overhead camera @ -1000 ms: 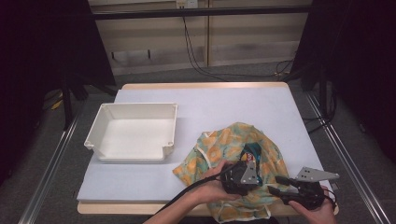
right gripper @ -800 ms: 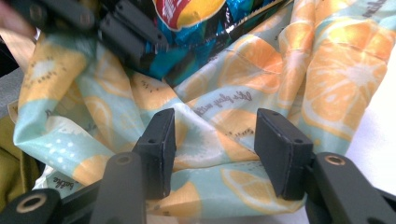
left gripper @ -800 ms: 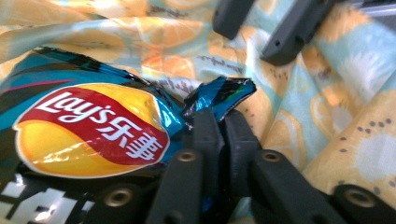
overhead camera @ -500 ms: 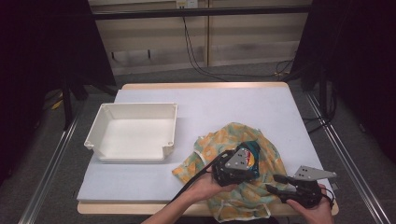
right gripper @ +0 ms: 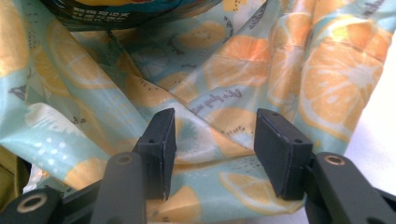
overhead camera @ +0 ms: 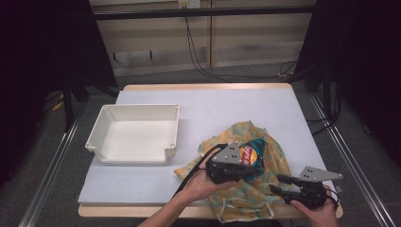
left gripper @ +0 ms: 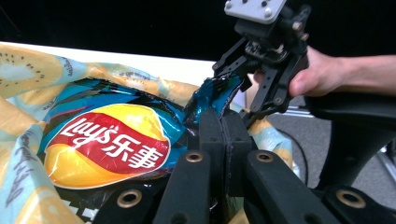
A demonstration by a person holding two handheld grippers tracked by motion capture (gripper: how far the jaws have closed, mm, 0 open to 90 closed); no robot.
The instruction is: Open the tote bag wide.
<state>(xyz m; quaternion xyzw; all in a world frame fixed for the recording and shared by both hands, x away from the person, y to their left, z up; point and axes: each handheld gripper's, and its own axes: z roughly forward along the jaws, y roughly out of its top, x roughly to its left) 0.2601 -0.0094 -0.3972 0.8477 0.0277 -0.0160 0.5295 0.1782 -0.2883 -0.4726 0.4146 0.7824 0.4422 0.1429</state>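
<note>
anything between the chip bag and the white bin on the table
Nothing visible. The left claw is shut on the chip bag, which sits in the fruit-print bag. Between it and the white bin lies bare table; the cloth edges hang low.

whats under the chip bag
The fruit-print bag lies under the chip bag, spread on the table. Anything beneath the cloth is covered.

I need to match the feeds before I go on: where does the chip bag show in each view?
High view: the chip bag lies on the fruit-print cloth, right of centre, at the left gripper.
Left gripper view: it spreads across the left half, its teal corner pinched in the shut jaws.
Right gripper view: its dark bottom edge runs along the top.
Shared landmark: the fruit-print cloth.
</note>
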